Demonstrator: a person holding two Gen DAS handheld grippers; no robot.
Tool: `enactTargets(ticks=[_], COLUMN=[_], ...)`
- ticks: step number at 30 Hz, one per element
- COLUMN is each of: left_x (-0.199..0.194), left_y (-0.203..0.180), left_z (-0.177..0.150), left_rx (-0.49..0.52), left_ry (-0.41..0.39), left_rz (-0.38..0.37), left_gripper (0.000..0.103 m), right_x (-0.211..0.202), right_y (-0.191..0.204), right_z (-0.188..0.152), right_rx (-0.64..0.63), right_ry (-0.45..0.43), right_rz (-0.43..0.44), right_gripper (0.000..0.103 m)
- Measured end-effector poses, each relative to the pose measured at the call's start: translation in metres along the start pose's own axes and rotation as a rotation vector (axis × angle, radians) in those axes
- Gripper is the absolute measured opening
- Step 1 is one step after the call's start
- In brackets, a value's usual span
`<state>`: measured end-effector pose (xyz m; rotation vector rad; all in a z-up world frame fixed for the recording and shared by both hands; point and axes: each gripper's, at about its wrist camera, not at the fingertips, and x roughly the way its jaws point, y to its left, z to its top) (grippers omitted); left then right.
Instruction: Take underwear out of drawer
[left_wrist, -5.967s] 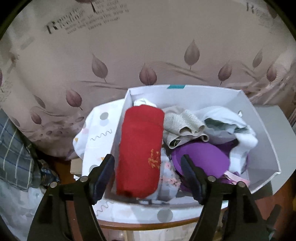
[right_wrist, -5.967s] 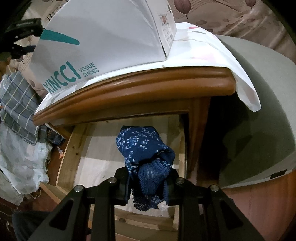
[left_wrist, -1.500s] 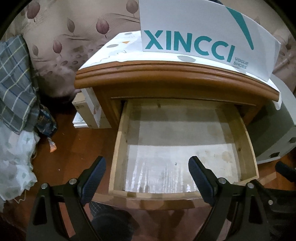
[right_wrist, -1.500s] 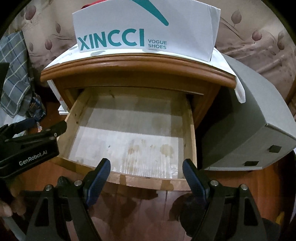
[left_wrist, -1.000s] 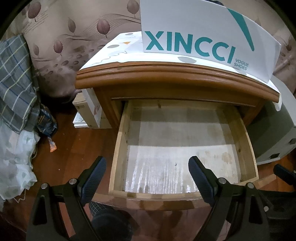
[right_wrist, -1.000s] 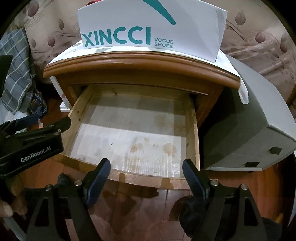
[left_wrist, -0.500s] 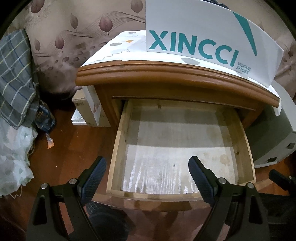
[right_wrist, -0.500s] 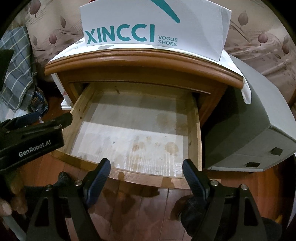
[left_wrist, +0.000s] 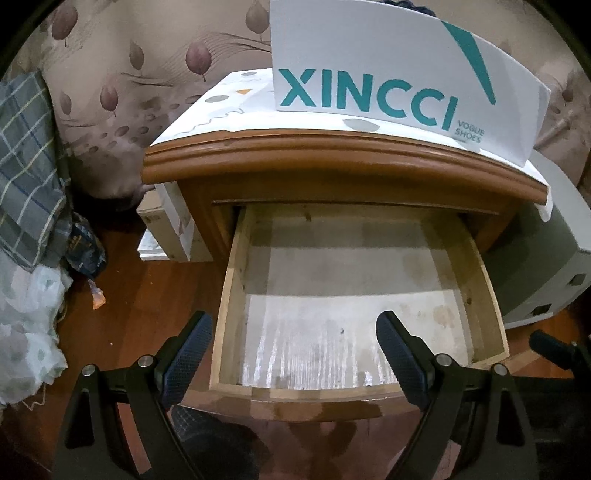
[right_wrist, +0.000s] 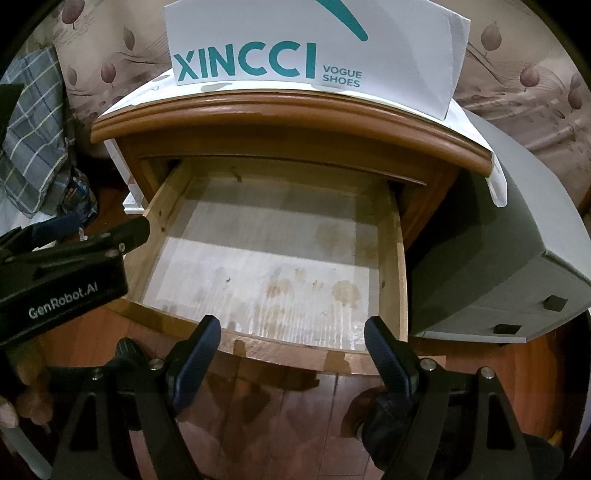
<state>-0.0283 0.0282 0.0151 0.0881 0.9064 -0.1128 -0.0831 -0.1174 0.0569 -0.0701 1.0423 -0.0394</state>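
From the left wrist view, the drawer (left_wrist: 236, 295) stands pulled out of the wooden nightstand (left_wrist: 332, 155), its stained lining bare; no underwear shows in it. The left gripper (left_wrist: 293, 343) hangs just in front of the drawer's front edge, jaws spread wide, holding nothing. Above the drawer, a white XINCCI shoe box (left_wrist: 388, 74) sits on the nightstand top. From the right wrist view, the right gripper (right_wrist: 291, 345) hovers over the same drawer's (right_wrist: 400, 266) front edge, jaws spread and empty, with the left gripper's body (right_wrist: 62, 273) just left of the drawer. A grey box (right_wrist: 517, 258) stands right of the drawer.
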Motion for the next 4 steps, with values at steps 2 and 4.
enactTargets(ticks=[2, 4], left_x=[-0.0004, -0.0025], left_y=[-0.0013, -0.0015], left_z=[0.0004, 0.0008], left_rx=[0.001, 0.002], left_ry=[0.0, -0.016], left_rz=[0.0, 0.012], left_gripper=[0.088, 0.088], right_x=[-0.0001, -0.0004], right_y=[0.0003, 0.0006], right_z=[0.0, 0.0002], right_rx=[0.0, 0.0], right_ry=[0.0, -0.001], right_rz=[0.001, 0.0], right_gripper=[0.082, 0.082])
